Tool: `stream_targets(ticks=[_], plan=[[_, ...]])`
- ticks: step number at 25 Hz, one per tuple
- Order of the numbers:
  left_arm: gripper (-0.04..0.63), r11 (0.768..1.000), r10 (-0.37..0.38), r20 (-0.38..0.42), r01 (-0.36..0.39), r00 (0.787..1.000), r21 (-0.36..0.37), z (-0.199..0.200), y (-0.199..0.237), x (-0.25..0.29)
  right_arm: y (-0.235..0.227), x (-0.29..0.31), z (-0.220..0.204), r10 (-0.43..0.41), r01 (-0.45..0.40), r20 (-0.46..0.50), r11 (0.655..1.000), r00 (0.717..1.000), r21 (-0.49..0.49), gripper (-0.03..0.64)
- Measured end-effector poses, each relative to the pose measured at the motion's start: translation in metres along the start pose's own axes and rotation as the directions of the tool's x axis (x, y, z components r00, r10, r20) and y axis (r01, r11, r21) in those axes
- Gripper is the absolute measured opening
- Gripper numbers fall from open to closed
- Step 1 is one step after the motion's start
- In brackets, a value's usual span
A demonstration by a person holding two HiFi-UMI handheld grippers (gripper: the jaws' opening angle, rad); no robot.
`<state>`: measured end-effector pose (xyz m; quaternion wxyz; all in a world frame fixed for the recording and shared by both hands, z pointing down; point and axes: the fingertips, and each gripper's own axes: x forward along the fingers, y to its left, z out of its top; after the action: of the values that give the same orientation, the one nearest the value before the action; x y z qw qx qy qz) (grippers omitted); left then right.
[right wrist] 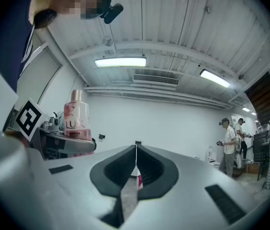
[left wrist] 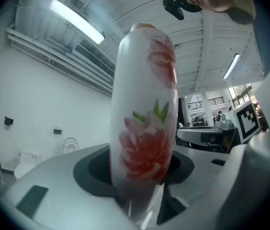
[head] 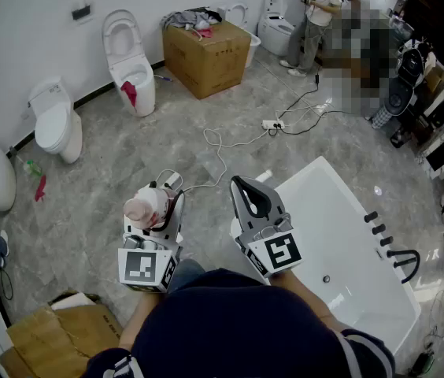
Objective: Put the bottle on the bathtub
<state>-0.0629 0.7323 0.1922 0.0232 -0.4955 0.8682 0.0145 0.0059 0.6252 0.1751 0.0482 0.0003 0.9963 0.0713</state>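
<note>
A white bottle with pink flower print stands upright between the jaws of my left gripper, which is shut on it. From the head view the bottle shows its pink cap, held over the floor left of the bathtub. The right gripper view shows the same bottle at the left. My right gripper is shut with nothing in it, jaws pointing upward, beside the near-left corner of the white bathtub. In its own view the right gripper has its tips meeting.
Black taps line the tub's right rim. Toilets stand along the far wall, with a cardboard box beside them. A power strip and cables lie on the grey floor. People stand at the back right. Flattened cardboard lies near left.
</note>
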Motion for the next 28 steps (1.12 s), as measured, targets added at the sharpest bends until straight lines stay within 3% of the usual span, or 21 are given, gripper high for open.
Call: stream_targets(ticks=[6, 10, 17, 22, 28], plan=[[0.245, 1.0, -0.017, 0.008, 0.017, 1.0, 0.007, -0.002, 0.003, 0.025, -0.019, 0.014, 0.002, -0.008, 0.007, 0.053, 1.0, 0.999, 0.021, 0.031], [0.245, 0.999, -0.046, 0.006, 0.046, 0.999, -0.005, -0.015, 0.014, 0.057, -0.044, 0.029, -0.016, -0.042, 0.04, 0.035, 0.998, 0.999, 0.046, 0.032], [0.245, 0.981, -0.196, 0.024, 0.196, 0.98, -0.011, -0.035, 0.044, 0.16, -0.112, 0.095, -0.054, -0.166, 0.166, 0.001, 0.985, 0.986, 0.047, 0.032], [0.245, 0.939, -0.345, 0.028, 0.345, 0.938, 0.016, -0.039, 0.071, 0.251, -0.165, 0.162, -0.075, -0.262, 0.262, -0.018, 0.963, 0.965, 0.06, 0.032], [0.245, 0.839, -0.545, 0.014, 0.545, 0.838, 0.02, -0.049, 0.106, 0.351, -0.223, 0.243, -0.096, -0.438, 0.438, -0.022, 0.895, 0.899, 0.083, 0.032]])
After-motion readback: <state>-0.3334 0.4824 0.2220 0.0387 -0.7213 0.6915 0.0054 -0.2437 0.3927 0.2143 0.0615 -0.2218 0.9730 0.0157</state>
